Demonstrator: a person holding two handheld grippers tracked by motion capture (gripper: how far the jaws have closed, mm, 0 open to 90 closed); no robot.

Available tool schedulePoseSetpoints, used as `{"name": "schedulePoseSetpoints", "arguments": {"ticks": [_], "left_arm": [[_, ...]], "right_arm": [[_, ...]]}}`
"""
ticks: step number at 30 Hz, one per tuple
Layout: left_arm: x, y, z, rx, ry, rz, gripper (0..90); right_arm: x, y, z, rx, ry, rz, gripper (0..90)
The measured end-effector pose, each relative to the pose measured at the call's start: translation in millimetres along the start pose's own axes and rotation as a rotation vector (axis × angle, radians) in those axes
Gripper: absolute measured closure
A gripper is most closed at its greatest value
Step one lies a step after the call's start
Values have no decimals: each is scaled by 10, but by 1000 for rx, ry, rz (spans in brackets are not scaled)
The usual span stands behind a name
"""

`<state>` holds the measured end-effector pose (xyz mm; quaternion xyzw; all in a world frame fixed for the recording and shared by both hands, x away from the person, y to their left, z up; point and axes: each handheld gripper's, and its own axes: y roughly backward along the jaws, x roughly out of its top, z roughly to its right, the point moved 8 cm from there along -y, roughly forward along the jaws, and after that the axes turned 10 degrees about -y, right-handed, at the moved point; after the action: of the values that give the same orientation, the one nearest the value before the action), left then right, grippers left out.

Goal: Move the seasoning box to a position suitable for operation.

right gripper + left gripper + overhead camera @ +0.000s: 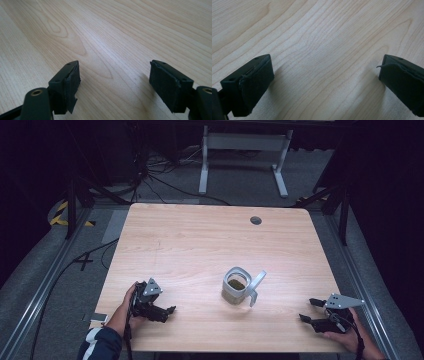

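Wooden table [200, 240] bears both claws, left claw [167, 312] and right claw [307, 310], wide open, holding nothing.

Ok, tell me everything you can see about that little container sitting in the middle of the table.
The container is a small, roughly square tub with rounded corners and a pale grey rim. Its walls look like clear plastic, and something dark olive-brown fills it. A light grey flip lid hangs open at its right side. It stands upright on the wooden table, a little right of centre toward the near edge, and nothing else touches it.
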<state>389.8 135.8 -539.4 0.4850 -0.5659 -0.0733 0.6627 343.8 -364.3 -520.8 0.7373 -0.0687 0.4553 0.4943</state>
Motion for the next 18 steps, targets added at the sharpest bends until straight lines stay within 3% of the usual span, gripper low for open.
{"name": "schedulePoseSetpoints", "arguments": {"ticks": [14, 18], "left_arm": [[-16, 16, 0, -13, -10, -2, 4], [-16, 11, 3, -22, -5, 2, 1]], "right_arm": [[1, 3, -3, -4, -2, -7, 255], [30, 33, -18, -23, 9, -32, 395]]}}
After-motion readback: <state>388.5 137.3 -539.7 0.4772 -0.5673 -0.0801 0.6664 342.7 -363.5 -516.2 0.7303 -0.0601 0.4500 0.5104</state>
